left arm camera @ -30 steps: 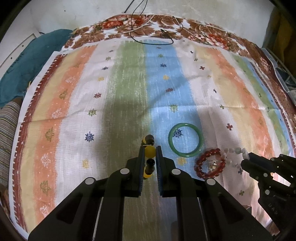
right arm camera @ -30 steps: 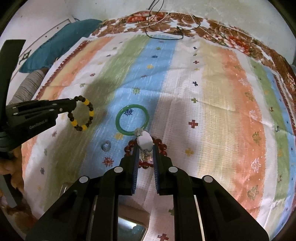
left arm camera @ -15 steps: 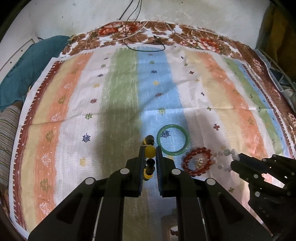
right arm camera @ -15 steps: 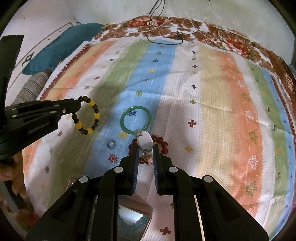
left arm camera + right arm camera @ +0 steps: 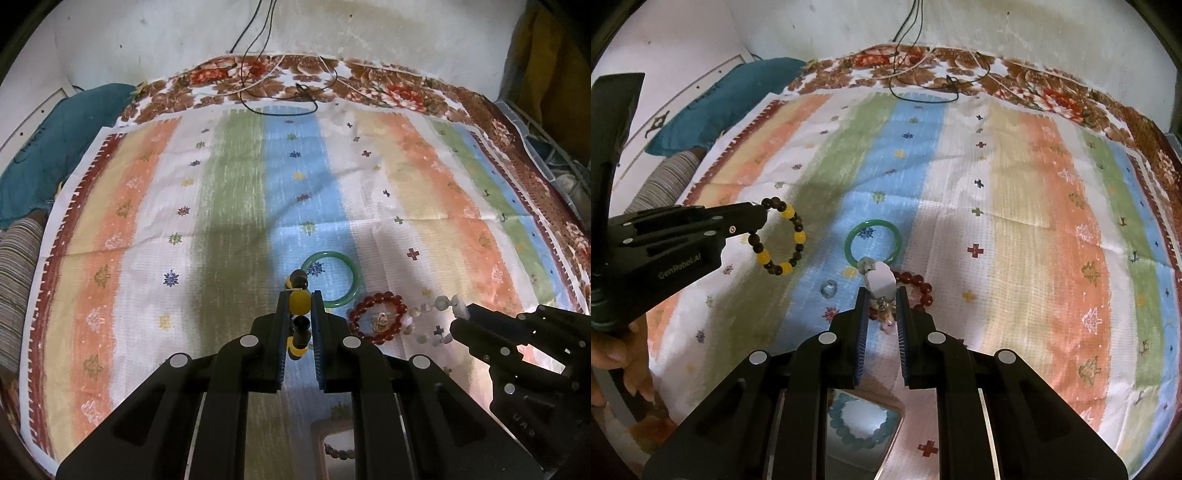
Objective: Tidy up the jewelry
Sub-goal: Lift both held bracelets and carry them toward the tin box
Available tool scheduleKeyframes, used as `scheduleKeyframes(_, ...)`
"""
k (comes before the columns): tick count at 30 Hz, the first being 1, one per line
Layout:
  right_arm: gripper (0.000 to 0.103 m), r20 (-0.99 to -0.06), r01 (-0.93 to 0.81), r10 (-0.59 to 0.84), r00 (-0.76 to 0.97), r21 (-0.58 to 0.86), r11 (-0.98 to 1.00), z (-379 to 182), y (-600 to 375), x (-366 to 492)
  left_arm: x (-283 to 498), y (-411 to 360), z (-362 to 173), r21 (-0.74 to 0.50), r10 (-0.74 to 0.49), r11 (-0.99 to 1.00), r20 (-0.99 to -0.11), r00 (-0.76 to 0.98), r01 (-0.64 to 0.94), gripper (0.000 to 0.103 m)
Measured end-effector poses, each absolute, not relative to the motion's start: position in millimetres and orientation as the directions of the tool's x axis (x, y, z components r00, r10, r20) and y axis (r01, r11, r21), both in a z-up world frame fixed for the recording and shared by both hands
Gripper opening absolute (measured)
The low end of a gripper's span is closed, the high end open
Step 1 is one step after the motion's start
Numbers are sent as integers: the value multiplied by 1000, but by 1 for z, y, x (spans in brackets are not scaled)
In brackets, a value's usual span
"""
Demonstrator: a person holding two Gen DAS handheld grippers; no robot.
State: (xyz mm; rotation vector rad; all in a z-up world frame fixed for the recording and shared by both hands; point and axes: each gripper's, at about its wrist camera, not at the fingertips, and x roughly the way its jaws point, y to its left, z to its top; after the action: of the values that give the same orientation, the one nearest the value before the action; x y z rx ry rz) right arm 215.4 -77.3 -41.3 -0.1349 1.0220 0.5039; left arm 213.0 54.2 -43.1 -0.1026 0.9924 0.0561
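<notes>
My left gripper (image 5: 299, 301) is shut on a bracelet of yellow and dark beads (image 5: 298, 300) and holds it above the striped cloth; the bracelet hangs as a ring in the right wrist view (image 5: 783, 240). My right gripper (image 5: 881, 291) is shut on a pale stone bracelet (image 5: 880, 280), which trails from its tips in the left wrist view (image 5: 434, 314). A green bangle (image 5: 330, 278) and a red bead bracelet (image 5: 376, 317) with a small ring (image 5: 380, 321) inside it lie on the cloth. A clear ring (image 5: 828, 288) lies left of my right gripper.
An open box (image 5: 866, 417) with a blue bead bracelet inside sits under my right gripper at the near edge. Black cables (image 5: 280, 99) lie at the far edge of the cloth (image 5: 221, 206). A teal cushion (image 5: 55, 147) lies at the left.
Both grippers have pulled back and risen with their bracelets. The box at the near edge has come into view.
</notes>
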Motion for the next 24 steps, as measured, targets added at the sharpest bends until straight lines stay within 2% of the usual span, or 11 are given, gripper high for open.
scheduleKeyframes(24, 15, -802, -466, 369, 470, 130, 875, -17, -91, 175, 172, 28, -12, -72, -37, 997, -791, 611, -32, 11)
